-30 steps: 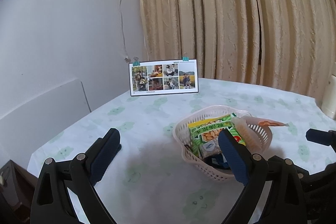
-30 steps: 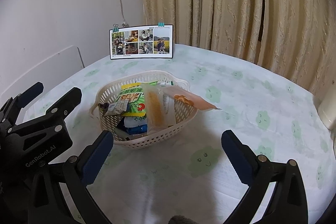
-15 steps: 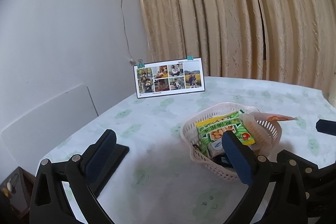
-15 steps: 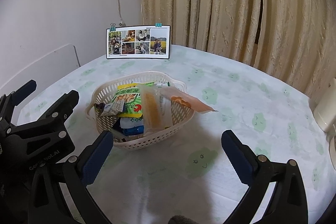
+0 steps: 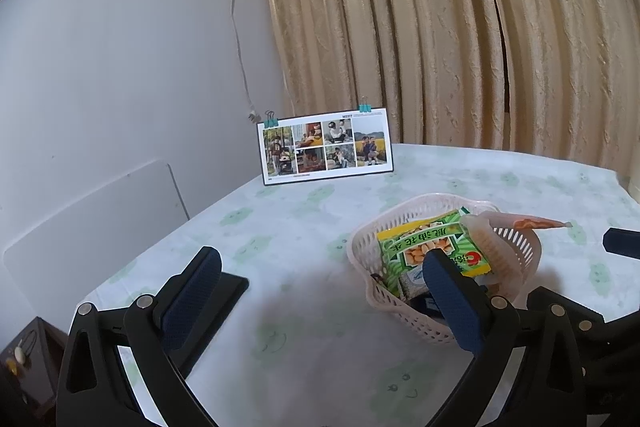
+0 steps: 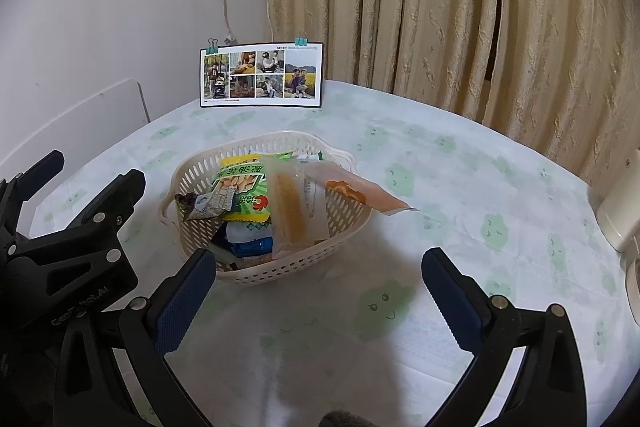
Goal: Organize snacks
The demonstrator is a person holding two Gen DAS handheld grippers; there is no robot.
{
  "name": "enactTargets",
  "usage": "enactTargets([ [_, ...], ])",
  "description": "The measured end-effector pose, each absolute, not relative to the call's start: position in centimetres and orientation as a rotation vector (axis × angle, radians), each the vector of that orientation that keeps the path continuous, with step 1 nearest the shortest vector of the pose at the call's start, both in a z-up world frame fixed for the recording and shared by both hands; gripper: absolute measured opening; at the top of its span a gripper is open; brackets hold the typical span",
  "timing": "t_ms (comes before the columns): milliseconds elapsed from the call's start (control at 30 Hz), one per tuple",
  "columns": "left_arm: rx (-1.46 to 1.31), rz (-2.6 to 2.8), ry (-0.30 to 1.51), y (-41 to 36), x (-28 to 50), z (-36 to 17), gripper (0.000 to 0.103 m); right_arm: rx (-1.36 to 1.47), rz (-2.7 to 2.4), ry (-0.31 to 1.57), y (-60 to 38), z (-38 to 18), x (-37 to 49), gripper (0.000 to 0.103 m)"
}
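right wrist: basket (image 6: 256,271) beyond spread right claw (image 6: 320,271).

Both wrist cameras are looking forward between their own blue-padded fingers across the cloud-printed tablecloth, sharing the pale plastic snack basket (image 5: 442,259) (image 6: 267,211), lying lower right in the left view and centre-left, nearer, in the right view.

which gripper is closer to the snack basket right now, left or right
Left. The left gripper sits beside the basket, its right finger overlapping the basket in its own view. The right gripper hangs back, open, with bare tablecloth before the basket.
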State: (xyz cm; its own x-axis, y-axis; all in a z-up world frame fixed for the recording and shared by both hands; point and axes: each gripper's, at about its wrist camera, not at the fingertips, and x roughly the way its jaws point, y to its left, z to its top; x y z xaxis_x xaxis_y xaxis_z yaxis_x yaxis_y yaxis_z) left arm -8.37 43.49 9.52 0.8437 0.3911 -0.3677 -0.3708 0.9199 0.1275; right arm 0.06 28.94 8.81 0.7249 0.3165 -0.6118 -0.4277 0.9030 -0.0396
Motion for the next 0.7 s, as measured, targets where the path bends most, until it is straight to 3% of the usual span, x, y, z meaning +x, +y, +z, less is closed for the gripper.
enactTargets([
  [700, 0.051, 0.405, 0.403, 43.99, -8.32, 9.24, 0.100, -0.197, 0.408, 0.636, 29.18, 8.82, 0.08, 0.102],
])
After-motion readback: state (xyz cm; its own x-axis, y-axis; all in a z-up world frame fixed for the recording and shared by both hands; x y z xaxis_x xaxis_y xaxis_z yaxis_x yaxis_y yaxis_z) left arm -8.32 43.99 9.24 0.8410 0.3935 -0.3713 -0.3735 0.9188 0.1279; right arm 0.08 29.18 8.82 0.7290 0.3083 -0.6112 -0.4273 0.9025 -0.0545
